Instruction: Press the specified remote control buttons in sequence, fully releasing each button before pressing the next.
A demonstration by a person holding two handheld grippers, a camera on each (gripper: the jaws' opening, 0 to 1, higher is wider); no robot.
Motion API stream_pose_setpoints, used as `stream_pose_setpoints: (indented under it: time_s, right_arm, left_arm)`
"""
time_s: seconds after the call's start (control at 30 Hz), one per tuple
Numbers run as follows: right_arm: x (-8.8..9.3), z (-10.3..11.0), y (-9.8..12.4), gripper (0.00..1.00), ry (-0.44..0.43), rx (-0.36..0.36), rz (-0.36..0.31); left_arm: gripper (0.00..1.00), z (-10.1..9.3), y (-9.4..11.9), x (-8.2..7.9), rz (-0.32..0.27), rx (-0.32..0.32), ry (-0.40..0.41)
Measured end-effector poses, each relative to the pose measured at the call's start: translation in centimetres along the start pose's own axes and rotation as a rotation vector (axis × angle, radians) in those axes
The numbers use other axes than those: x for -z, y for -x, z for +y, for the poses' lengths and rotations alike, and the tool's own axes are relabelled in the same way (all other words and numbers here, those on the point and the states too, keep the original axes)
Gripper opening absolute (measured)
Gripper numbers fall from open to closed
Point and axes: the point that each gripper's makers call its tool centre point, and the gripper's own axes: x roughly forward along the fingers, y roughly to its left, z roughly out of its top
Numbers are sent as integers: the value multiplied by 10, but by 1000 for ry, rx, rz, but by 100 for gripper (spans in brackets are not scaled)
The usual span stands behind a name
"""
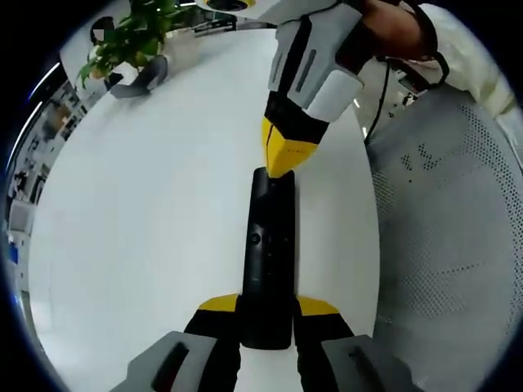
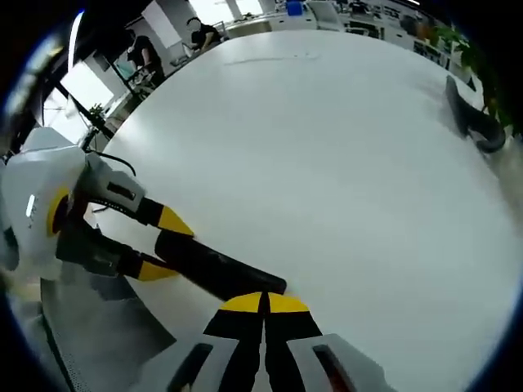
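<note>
Left tool clamping remote, right tool's closed tips atop.

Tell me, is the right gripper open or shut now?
Shut. In the right gripper view, the right gripper has its yellow fingers closed together, the tips at the far end of the black remote.

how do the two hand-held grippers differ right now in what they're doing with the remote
The left hand-held gripper has its jaws spread around one end of the black remote, clamping it; the right hand-held gripper has its jaws closed together, empty. The left holds from the sides; the right's tips sit at the remote's far end. Both have yellow-tipped black jaws.
</note>
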Motion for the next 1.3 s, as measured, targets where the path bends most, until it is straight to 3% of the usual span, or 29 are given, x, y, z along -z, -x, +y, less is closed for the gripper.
stream_pose_setpoints:
  time_s: [0.5,1.3]
  right_arm:
    - [0,-1,-1,0,34,47,34]
    - [0,-2,-1,0,12,44,25]
  left_arm:
    - [24,0,0,0,-6,-1,5]
    - [24,0,0,1,-49,-5,2]
